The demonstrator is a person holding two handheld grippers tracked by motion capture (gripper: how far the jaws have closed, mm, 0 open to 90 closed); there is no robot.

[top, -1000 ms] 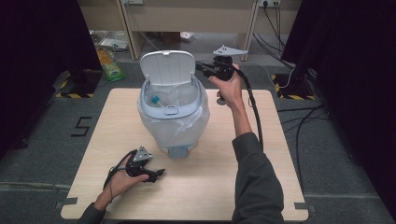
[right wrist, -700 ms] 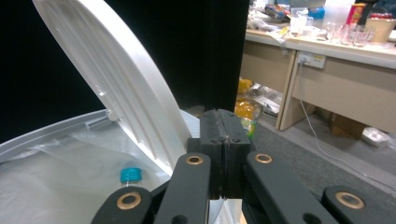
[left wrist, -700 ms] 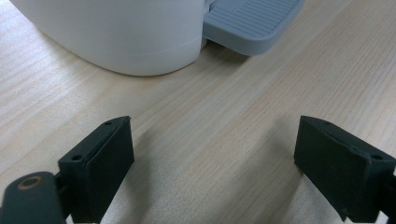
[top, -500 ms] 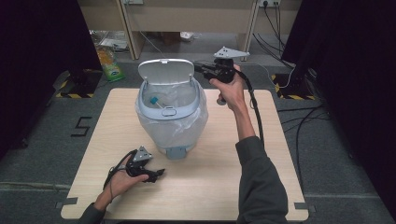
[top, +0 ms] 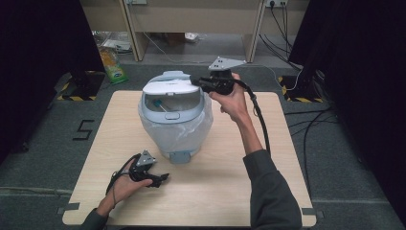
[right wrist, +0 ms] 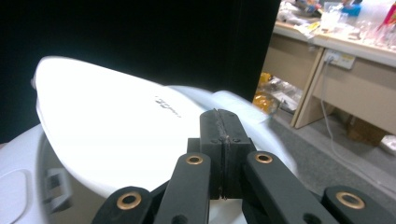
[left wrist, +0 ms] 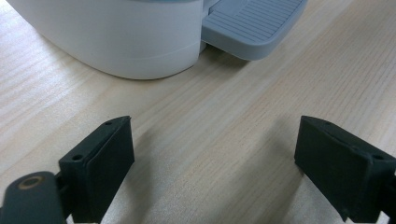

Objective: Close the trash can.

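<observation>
The bin stands mid-table. Its lid, upright before, now tips down under the closed right gripper. The left gripper rests open, near left.

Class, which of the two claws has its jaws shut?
The right claw, pressing on the bin lid; its jaws meet. The left claw, low on the table, gapes wide.

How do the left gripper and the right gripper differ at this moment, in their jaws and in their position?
The left gripper has its jaws wide apart with nothing between them; the right gripper has its jaws pressed together. The left gripper lies low on the table, in front of the bin's pedal; the right gripper is raised at the bin's lid. Both are black, each held in one hand.
</observation>
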